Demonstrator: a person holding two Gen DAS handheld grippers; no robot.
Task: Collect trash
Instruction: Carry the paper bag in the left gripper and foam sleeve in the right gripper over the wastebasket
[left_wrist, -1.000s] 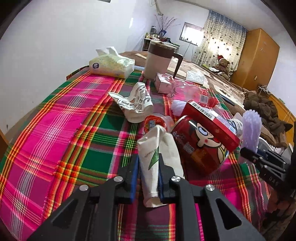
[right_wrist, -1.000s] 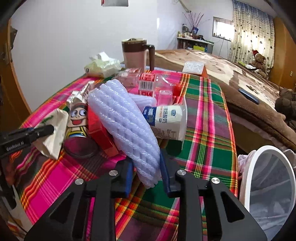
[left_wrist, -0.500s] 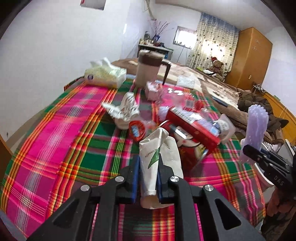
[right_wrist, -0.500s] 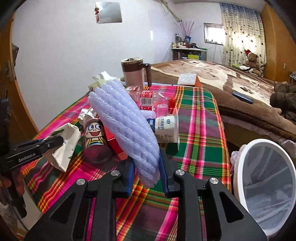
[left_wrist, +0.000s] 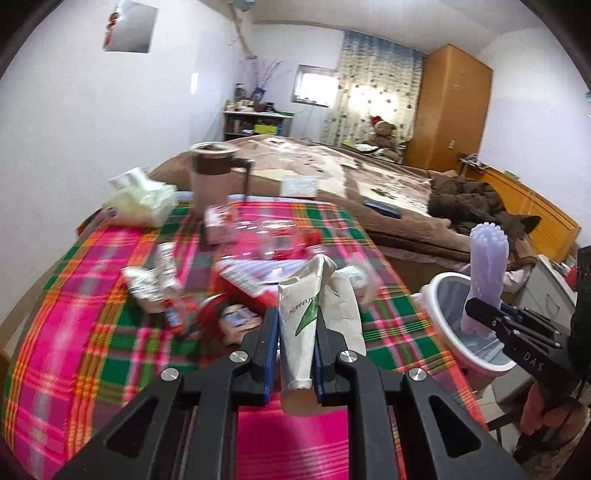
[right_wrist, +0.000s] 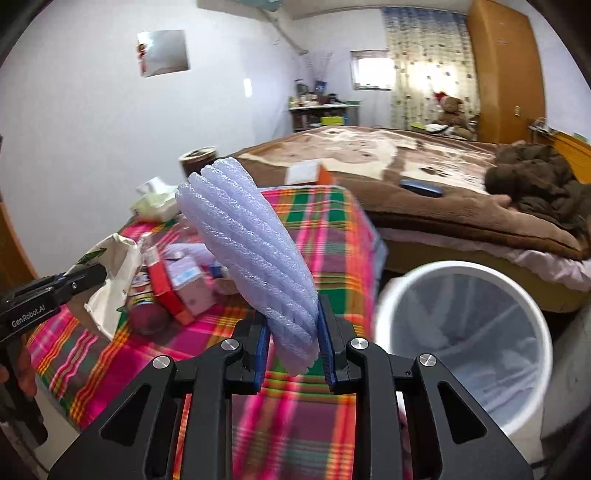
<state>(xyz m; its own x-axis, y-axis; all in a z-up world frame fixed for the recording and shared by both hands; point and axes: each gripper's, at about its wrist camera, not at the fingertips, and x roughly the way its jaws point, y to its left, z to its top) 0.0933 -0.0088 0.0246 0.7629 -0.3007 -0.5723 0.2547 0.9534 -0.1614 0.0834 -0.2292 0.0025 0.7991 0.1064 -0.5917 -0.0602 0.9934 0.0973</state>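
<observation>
My left gripper (left_wrist: 295, 325) is shut on a crumpled white paper bag (left_wrist: 317, 310) with a green mark and holds it above the plaid table (left_wrist: 74, 332). My right gripper (right_wrist: 291, 325) is shut on a lilac foam net sleeve (right_wrist: 251, 243) and holds it up beside the white trash bin (right_wrist: 461, 332), which stands off the table's right edge. In the left wrist view the sleeve (left_wrist: 485, 266) stands over the bin (left_wrist: 450, 317). The bag also shows in the right wrist view (right_wrist: 110, 266). A red can (right_wrist: 144, 306), a red box (right_wrist: 166, 288) and other wrappers lie on the table.
A brown-lidded jug (left_wrist: 214, 177) and a tissue pack (left_wrist: 140, 199) stand at the table's far end. A bed with a brown blanket (right_wrist: 424, 173) lies behind the table and bin. A wooden wardrobe (left_wrist: 447, 110) stands at the back.
Both grippers have lifted their loads off the table and moved right toward the bin. The foam sleeve now stands over the bin's mouth.
</observation>
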